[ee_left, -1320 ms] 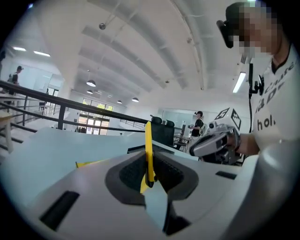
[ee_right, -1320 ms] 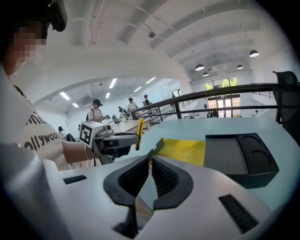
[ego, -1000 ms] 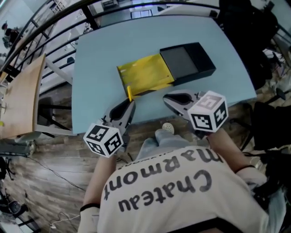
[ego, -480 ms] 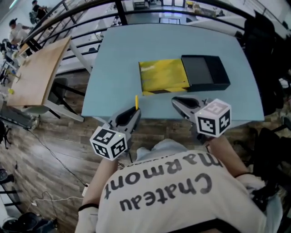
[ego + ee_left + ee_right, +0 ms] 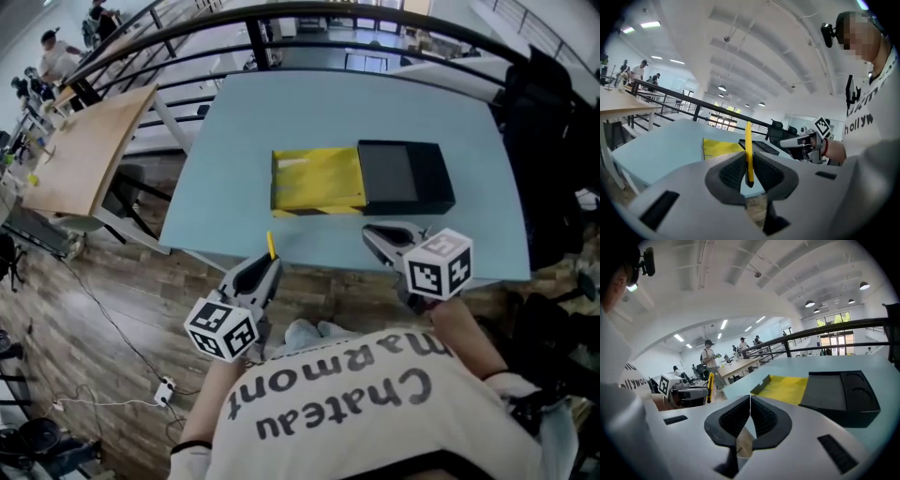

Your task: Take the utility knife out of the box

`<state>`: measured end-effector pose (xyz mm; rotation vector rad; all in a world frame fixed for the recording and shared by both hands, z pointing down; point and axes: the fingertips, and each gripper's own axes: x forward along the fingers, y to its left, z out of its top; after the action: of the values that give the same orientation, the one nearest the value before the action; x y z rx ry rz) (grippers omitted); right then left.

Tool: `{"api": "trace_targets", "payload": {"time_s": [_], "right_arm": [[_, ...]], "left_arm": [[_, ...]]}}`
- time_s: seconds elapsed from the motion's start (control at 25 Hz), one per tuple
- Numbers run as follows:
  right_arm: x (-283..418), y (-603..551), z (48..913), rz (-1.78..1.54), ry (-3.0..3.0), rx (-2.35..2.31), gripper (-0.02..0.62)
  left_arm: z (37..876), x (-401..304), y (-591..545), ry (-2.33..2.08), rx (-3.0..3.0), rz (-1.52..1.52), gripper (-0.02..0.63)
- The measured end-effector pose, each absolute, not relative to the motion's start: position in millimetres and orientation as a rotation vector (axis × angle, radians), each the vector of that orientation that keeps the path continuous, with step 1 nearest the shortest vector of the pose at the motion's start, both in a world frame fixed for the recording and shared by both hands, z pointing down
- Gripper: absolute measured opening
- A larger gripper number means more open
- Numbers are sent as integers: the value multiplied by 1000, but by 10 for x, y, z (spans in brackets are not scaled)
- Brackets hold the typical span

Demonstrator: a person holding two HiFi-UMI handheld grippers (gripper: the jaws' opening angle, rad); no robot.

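The slim yellow utility knife point(image 5: 271, 246) stands upright between the pads of my left gripper point(image 5: 266, 267), which is shut on it just off the table's near edge. In the left gripper view the knife point(image 5: 748, 152) rises from the closed jaws. The box lies open on the pale blue table point(image 5: 234, 122): a yellow lid point(image 5: 317, 180) and, to its right, a black tray point(image 5: 405, 177). My right gripper point(image 5: 368, 232) hovers near the tray's front, shut with nothing in it point(image 5: 750, 416). The black tray point(image 5: 839, 392) looks empty.
A wooden table point(image 5: 89, 150) stands to the left, with people at the far left. Black railings point(image 5: 281, 14) run behind the blue table. A dark chair or bag point(image 5: 553, 141) sits at the right, and cables point(image 5: 159, 384) lie on the wood floor.
My left gripper has drawn back from the yellow lid toward the table's near edge, still holding the knife. The right gripper has shifted a little, and the head view has swung.
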<state>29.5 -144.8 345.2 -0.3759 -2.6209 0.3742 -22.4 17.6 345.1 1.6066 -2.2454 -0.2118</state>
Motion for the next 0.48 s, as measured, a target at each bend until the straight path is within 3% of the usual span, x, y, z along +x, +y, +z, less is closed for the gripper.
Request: {"api": "trace_targets", "payload": {"time_s": [0.48], "right_arm": [[754, -1739, 3554, 383, -2597, -390, 37]], "left_arm": [[3463, 141, 113, -2305, 1507, -308, 54]]}}
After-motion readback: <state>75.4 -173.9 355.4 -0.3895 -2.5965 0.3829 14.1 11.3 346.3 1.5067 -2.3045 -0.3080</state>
